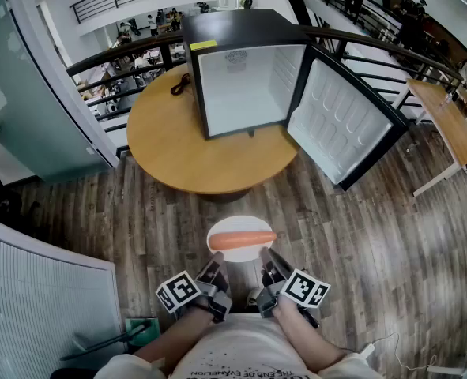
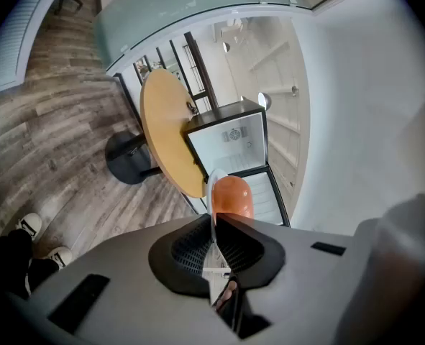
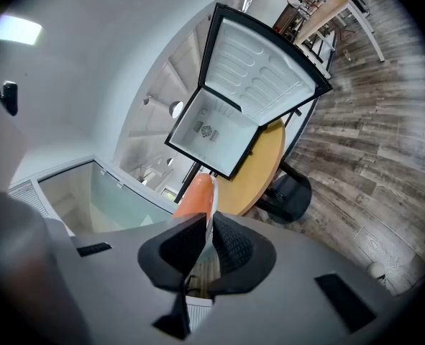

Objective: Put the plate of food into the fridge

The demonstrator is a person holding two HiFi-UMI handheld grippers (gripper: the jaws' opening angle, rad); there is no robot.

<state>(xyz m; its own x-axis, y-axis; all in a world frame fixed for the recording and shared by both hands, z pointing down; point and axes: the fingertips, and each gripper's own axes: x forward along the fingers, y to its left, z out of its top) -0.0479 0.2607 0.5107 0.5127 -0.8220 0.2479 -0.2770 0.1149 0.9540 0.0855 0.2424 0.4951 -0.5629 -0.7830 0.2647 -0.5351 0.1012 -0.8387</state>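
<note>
Fridge (image 1: 245,85), black outside and white and bare inside, stands on the round wooden tabletop (image 1: 170,144), set toward its far side. Its door (image 1: 340,121) is swung wide to the right and juts past the tabletop's edge, showing its ribbed white lining. A railing runs behind the tabletop, and a dark cable (image 1: 180,84) lies just left of the fridge. The plate (image 1: 239,223), small, white and oval, is held level in the air over the wood floor (image 1: 359,235), near the person's body and well apart from the tabletop and fridge. A carrot (image 1: 242,240) lies across the plate from left to right. The left gripper (image 1: 216,260) pinches the near-left part of the rim. In its own view the jaws are closed on the thin white edge, with the carrot just beyond them. The right gripper (image 1: 266,255) pinches the near-right part of the rim in the same way, its jaws narrow on the plate's edge. Both marker cubes face up beside the person's forearms.
</note>
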